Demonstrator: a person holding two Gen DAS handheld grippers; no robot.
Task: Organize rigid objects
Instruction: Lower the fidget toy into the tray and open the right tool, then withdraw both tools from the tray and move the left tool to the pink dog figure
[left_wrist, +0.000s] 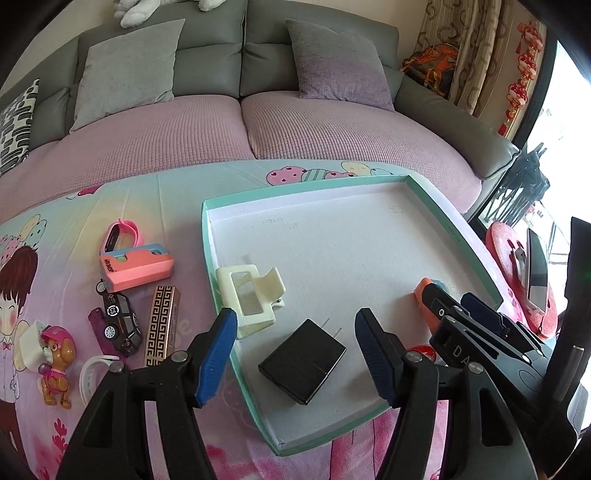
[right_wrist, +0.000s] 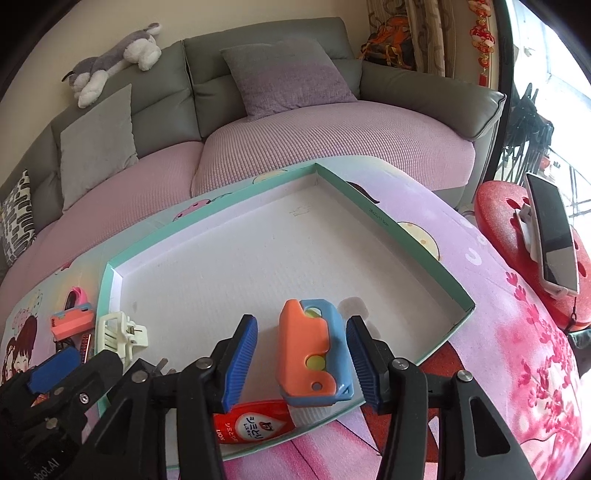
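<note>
A shallow teal-rimmed tray (left_wrist: 306, 188) with a white floor lies on the patterned cloth. In it, a black plug adapter (left_wrist: 301, 363) lies flat between the fingers of my left gripper (left_wrist: 295, 317), which is open with neither pad touching it. Beside it stands a cream clip holder (left_wrist: 251, 299). My right gripper (right_wrist: 301, 323) is open around an orange and blue folding toy (right_wrist: 314, 350) that rests on the tray (right_wrist: 406, 236) floor; the right pad is close to its blue side, the left pad is apart. A red packet (right_wrist: 255, 421) lies under the near fingers.
Left of the tray on the cloth lie a pink watch (left_wrist: 120, 236), a pink and blue case (left_wrist: 136, 267), a black toy car (left_wrist: 122, 325), a patterned bar (left_wrist: 160, 325) and a pup figure (left_wrist: 57, 365). A phone (right_wrist: 554, 236) leans on a red stool (right_wrist: 495, 206). A sofa stands behind.
</note>
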